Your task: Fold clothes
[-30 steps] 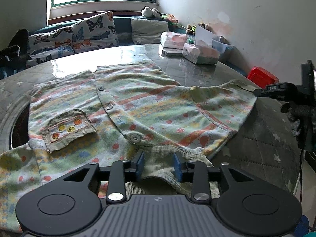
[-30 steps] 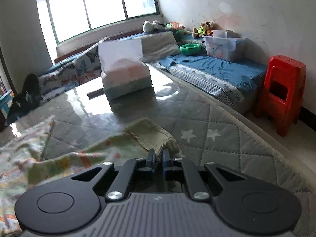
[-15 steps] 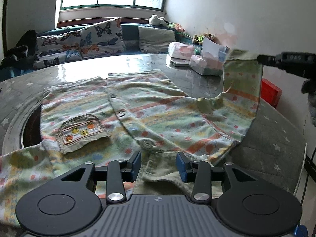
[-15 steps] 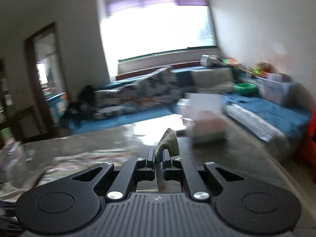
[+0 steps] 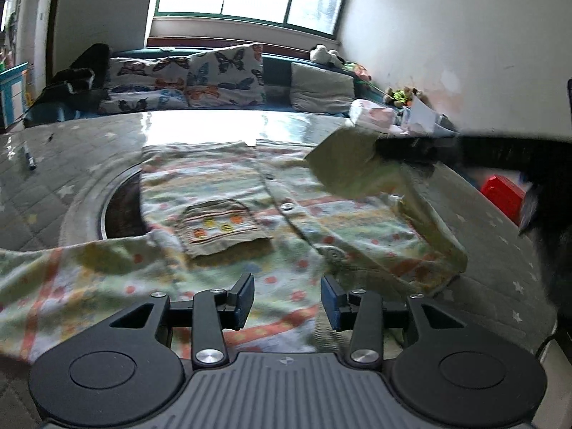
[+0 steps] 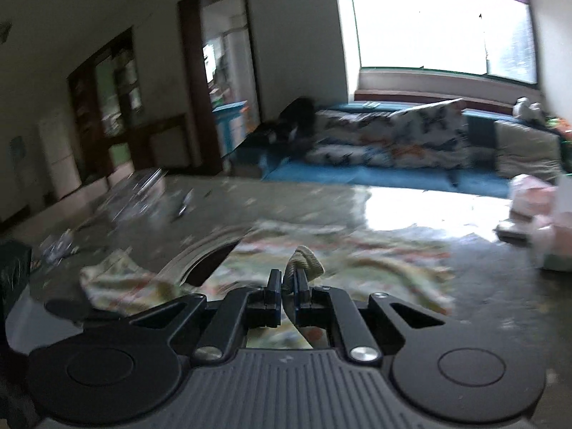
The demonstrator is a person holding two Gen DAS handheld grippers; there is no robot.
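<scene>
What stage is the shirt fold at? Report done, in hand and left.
Done: the shirt lies spread on the table, buttoned front up. In hand: the right gripper is shut on the sleeve cuff, carrying it over the body. Left: the other sleeve lies unfolded; the left gripper is open above the fabric, holding nothing.

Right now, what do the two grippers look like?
Both look alike: the left gripper and right gripper have black linkage arms with silver screws, blue pads on the fingertips, round black discs at the sides and a ribbed grey body behind.
</scene>
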